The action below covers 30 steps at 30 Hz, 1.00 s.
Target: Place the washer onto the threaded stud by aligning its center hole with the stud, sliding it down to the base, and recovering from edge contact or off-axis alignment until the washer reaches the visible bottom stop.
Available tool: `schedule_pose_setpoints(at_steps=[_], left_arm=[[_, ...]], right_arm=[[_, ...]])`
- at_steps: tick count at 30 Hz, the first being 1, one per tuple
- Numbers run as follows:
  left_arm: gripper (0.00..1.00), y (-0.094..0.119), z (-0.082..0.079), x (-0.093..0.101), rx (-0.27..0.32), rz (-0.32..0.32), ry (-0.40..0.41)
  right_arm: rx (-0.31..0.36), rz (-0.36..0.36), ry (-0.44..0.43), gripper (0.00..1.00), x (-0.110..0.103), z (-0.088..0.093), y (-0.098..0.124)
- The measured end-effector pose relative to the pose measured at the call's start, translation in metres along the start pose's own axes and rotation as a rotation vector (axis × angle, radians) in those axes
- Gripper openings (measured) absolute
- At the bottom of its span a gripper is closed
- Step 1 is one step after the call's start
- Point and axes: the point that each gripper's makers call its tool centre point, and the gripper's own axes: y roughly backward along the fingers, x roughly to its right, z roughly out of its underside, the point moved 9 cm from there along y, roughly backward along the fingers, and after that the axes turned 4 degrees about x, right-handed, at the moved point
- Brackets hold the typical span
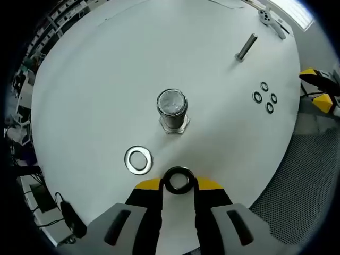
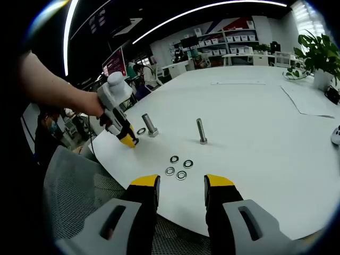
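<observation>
In the left gripper view the left gripper pinches a dark washer between its yellow-tipped jaws, the ring held flat with its hole open to the camera. The washer sits just short of the thick threaded stud, which stands upright on its hex base on the white round table; washer and stud are near but apart. A silver flat washer lies on the table beside the stud's base, on the near left. Farther beyond the stud, a slimmer bolt stands upright, and a cluster of four small washers lies off to the stud's right.

In the right gripper view the right gripper hangs at the table's edge with its jaws spread apart and nothing between them. The four small washers lie just ahead of it, the slimmer bolt behind them. A person's hand carries the left gripper close beside the thick stud.
</observation>
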Motion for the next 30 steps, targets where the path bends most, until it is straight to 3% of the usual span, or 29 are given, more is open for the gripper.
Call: schedule_pose_setpoints(at_steps=[9, 22, 30], left_arm=[[0.19, 0.002, 0.009, 0.001, 0.074, -0.006, 0.019], [0.18, 0.004, 0.01, -0.001, 0.079, 0.001, 0.019], [0.18, 0.018, 0.006, -0.001, 0.096, -0.003, -0.007]], right_arm=[[-0.001, 0.003, 0.0, 0.36, 0.001, 0.0, 0.0], [0.007, 0.006, 0.004, 0.36, 0.001, 0.0, 0.0], [0.007, 0.006, 0.004, 0.36, 0.001, 0.0, 0.0]])
